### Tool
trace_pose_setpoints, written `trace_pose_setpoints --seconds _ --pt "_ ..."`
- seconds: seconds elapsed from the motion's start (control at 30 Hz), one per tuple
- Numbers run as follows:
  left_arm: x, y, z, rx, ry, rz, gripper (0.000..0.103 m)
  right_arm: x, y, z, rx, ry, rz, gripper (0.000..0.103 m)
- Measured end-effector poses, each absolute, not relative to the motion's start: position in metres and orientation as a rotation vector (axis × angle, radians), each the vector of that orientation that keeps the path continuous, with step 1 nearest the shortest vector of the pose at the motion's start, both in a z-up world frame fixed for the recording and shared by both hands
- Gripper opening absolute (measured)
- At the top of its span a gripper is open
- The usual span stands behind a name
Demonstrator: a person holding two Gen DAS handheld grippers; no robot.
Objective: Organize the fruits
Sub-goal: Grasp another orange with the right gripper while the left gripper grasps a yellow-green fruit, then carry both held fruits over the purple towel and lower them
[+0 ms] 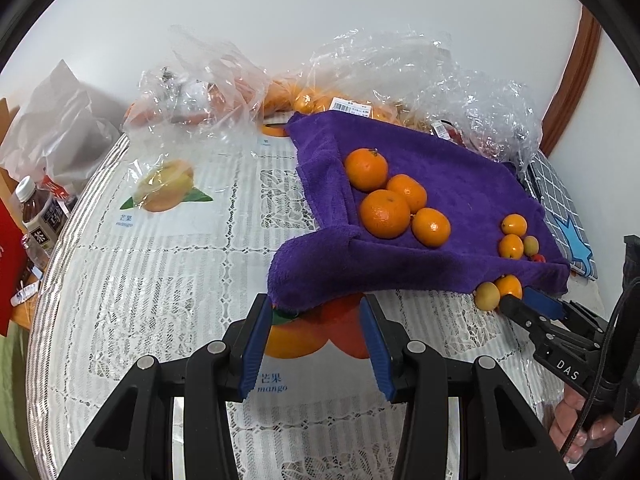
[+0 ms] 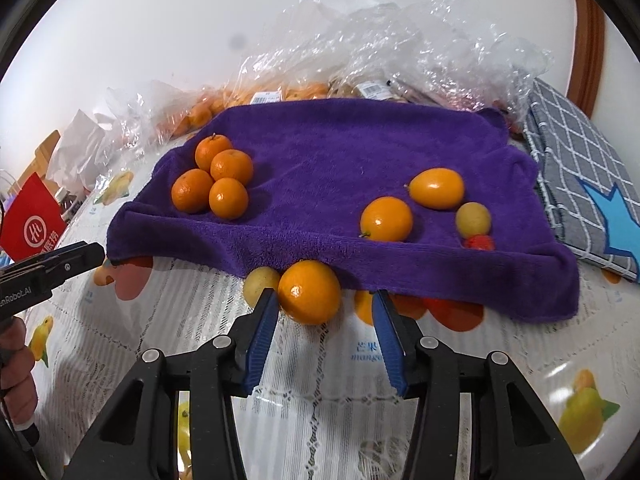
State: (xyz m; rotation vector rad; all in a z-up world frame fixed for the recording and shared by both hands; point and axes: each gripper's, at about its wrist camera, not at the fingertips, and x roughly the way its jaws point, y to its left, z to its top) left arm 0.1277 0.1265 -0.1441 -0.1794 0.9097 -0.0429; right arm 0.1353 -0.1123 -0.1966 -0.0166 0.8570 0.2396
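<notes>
A purple towel [image 1: 440, 168] [image 2: 340, 152] lies on the lace tablecloth. Several oranges [image 1: 384, 208] [image 2: 228, 168] cluster on its left part. Two kumquats [image 2: 386, 218], a pale yellow fruit [image 2: 473, 218] and a small red one [image 2: 479, 242] sit on its right. My left gripper [image 1: 316, 304] [image 2: 92, 256] holds the towel's bunched near-left corner between its fingertips. Off the towel's front edge lie an orange kumquat [image 2: 310, 292] [image 1: 510, 285] and a yellow fruit [image 2: 260, 280] [image 1: 487, 296]. My right gripper [image 2: 324, 300] [image 1: 516, 300] brackets the kumquat, with a gap at its right pad.
Crumpled clear plastic bags [image 1: 320, 80] holding more fruit line the back along the wall. A grey checked cloth [image 2: 580, 168] lies right of the towel. A tea bottle [image 1: 36, 216] and a red box [image 2: 32, 224] stand at the table's left edge.
</notes>
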Motion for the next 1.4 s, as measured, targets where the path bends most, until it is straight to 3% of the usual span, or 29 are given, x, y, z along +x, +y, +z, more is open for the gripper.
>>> trace_pose_setpoints --seconds 0.07,0.17,1.13,1.2,1.3,1.4 --pt "0.129 0.124 -0.144 -0.175 0.908 -0.044 0.043 0.137 -0.112 -0.198 -0.008 0.861 0.257 0.047" --pt "0.131 0.120 -0.144 -0.172 0.909 -0.047 0.043 0.139 -0.111 -0.200 0.004 0.868 0.302 0.034" --pt "0.156 -0.008 -0.160 -0.136 0.976 -0.302 0.043 0.086 -0.221 -0.175 0.024 0.823 0.136 0.034" --pt "0.158 -0.010 -0.163 -0.134 0.984 -0.301 0.040 0.088 -0.222 -0.175 0.028 0.824 0.136 0.034" --pt "0.158 -0.013 -0.165 -0.126 0.992 -0.301 0.022 0.090 -0.222 -0.177 0.033 0.829 0.138 0.034" --pt "0.154 -0.012 -0.159 -0.108 0.967 -0.311 0.022 0.091 -0.218 -0.177 0.033 0.828 0.142 0.034"
